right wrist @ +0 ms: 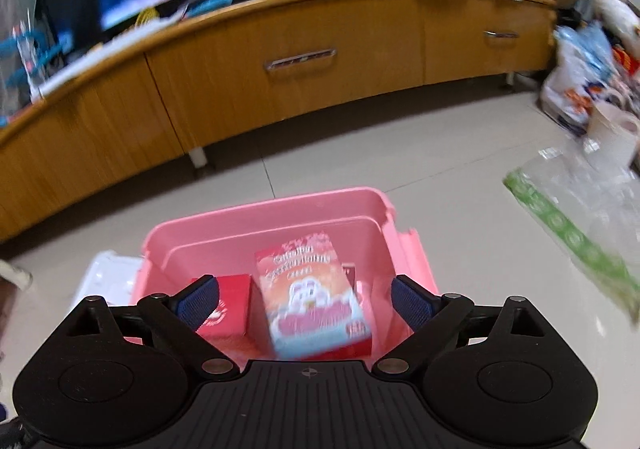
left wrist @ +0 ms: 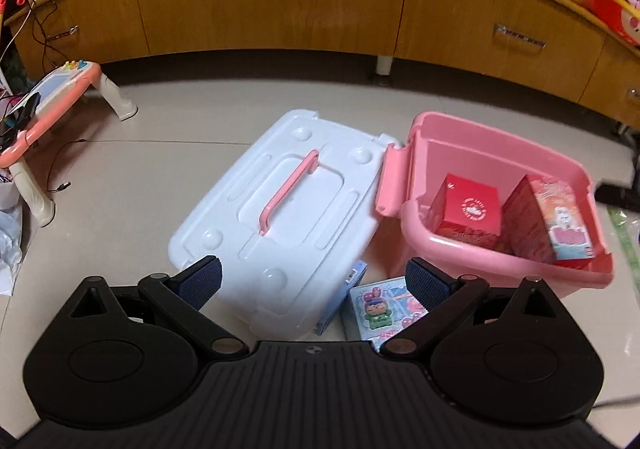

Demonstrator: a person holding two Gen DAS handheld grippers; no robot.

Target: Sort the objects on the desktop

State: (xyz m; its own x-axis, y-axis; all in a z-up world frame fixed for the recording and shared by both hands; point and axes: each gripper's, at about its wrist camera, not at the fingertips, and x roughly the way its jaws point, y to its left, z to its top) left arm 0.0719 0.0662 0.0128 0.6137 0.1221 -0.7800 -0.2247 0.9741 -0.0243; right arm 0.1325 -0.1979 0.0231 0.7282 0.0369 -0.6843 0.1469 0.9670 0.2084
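Right wrist: both tongs spread, empty; right gripper (right wrist: 305, 299) over pink bin (right wrist: 192, 227), left gripper (left wrist: 313, 281) w/ blue box (left wrist: 380, 309) between fingers—sloppy pinch could snag white lid (left wrist: 276, 209).

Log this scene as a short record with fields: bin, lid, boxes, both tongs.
bin: pink bin, open, on the floor
lid: white lid beside the bin, pink handle up
inside bin: red box, rabbit-print box
outside bin: cartoon box on the floor
left tongs: open, empty
right tongs: open, over the bin

Two boxes (right wrist: 312, 297) crowd the pink bin (right wrist: 272, 209); its far half lies free.
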